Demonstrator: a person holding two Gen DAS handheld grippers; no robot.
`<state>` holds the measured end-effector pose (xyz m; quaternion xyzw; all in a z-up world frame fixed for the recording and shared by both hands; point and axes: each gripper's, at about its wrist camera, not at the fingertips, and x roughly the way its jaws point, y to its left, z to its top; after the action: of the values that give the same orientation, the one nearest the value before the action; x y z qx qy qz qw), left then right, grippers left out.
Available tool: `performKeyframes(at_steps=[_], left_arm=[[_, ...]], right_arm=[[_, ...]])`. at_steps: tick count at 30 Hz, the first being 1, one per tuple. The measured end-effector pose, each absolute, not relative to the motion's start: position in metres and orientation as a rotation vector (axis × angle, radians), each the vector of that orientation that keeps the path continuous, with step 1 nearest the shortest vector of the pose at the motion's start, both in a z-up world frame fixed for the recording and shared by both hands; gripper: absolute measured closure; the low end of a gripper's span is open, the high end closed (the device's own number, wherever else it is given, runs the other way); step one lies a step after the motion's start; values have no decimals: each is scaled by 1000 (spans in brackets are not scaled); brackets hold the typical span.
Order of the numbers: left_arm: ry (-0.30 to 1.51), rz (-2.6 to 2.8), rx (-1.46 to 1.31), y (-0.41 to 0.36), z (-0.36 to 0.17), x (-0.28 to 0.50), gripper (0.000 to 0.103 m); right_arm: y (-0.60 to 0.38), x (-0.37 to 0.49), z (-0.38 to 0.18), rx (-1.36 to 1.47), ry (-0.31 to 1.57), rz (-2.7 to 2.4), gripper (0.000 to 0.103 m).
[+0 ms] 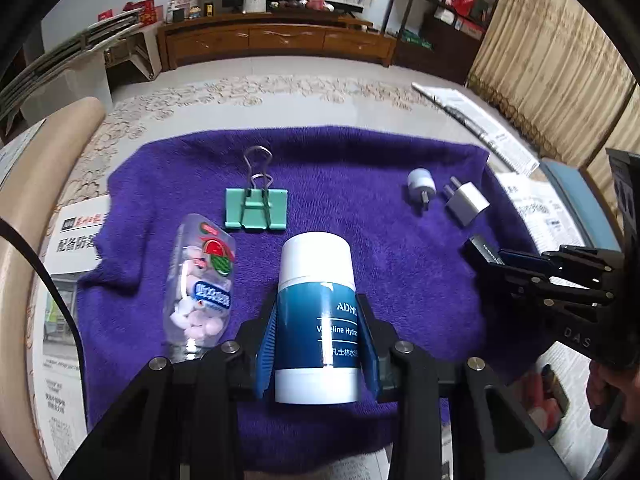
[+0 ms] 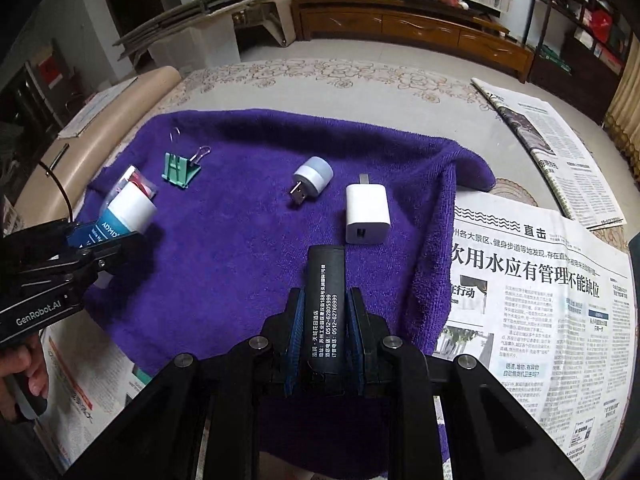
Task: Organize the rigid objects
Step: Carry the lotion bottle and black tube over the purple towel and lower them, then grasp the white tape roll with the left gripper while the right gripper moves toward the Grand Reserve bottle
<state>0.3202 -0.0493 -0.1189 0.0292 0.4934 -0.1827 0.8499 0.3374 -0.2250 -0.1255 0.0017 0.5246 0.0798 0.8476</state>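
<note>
My left gripper point(image 1: 318, 332) is shut on a white and teal lotion bottle point(image 1: 316, 280), held above the purple towel point(image 1: 360, 208). A clear candy bottle point(image 1: 200, 280) lies to its left, a green binder clip point(image 1: 256, 208) beyond it. My right gripper point(image 2: 325, 320) is shut on a black cylinder with white print point(image 2: 325, 280) over the towel point(image 2: 240, 220). Just past its tip lies a white charger cube point(image 2: 367, 214), and a small round USB light point(image 2: 312, 176) rests further left. In the left wrist view the right gripper point(image 1: 492, 256) comes in from the right with the black cylinder point(image 1: 480, 246).
Newspapers point(image 2: 540, 300) cover the table to the right of the towel, and more sheets point(image 1: 64, 280) lie on the left. A beige rolled edge point(image 1: 24, 220) borders the left side. A hand point(image 2: 20, 376) holds the left gripper's handle. A wooden cabinet point(image 1: 276, 40) stands far behind.
</note>
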Motion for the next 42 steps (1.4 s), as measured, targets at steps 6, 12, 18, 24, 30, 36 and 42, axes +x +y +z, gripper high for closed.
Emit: performKeyframes(at_steps=[6, 12, 18, 24, 30, 36, 42], left_arm=[[1048, -396, 126, -56, -125, 321, 69], [1047, -410, 173, -58, -126, 320, 69], [1056, -430, 232, -66, -130, 314, 27], [1035, -429, 194, -58, -113, 296, 23], [991, -421, 143, -49, -85, 265, 3], [993, -419, 92, -54, -77, 220, 0], [1036, -431, 59, -67, -91, 184, 0]], right_arm=[[-225, 339, -137, -19, 1123, 184, 81], [-224, 337, -138, -46, 1113, 205, 81], [-224, 330, -140, -88, 1106, 267, 74], [-224, 318, -131, -93, 1112, 300, 55], [-244, 282, -101, 17, 1050, 272, 28], [-268, 235, -81, 93, 1033, 113, 0], [-290, 196, -76, 147, 1025, 42, 0]])
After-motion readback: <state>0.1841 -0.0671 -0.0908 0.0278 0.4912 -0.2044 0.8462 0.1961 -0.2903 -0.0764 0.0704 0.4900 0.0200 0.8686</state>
